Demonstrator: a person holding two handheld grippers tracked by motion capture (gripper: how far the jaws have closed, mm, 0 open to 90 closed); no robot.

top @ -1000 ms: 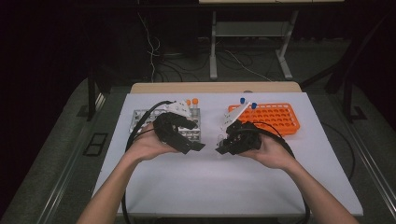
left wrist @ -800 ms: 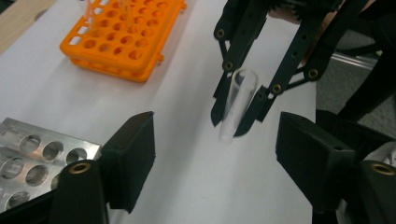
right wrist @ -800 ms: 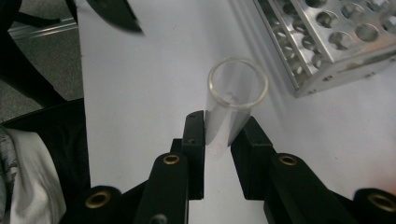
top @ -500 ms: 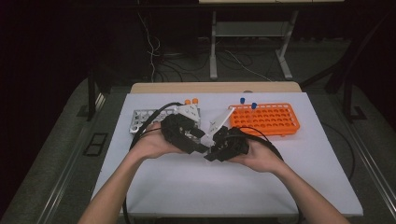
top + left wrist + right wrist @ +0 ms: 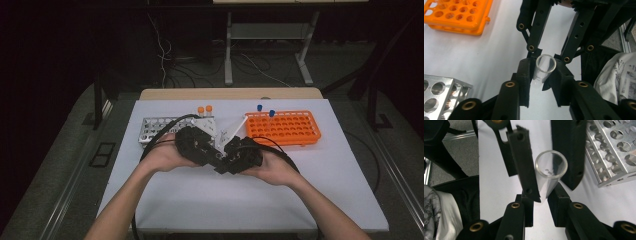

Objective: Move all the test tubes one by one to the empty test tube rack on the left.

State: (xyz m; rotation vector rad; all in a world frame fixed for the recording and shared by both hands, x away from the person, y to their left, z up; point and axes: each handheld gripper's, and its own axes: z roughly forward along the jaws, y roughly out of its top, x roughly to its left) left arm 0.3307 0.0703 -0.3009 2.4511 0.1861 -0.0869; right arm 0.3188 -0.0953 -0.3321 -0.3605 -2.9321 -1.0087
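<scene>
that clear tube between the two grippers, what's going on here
A person holds a gripper in each hand over the white table. Both the left gripper and the right gripper close around one uncapped clear plastic tube, apparently a handover. An orange plastic rack and a grey metal rack sit behind.

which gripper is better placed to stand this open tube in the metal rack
The left gripper, probably: its jaws flank the tube just below the rim, and the metal rack lies on its side of the table.
</scene>
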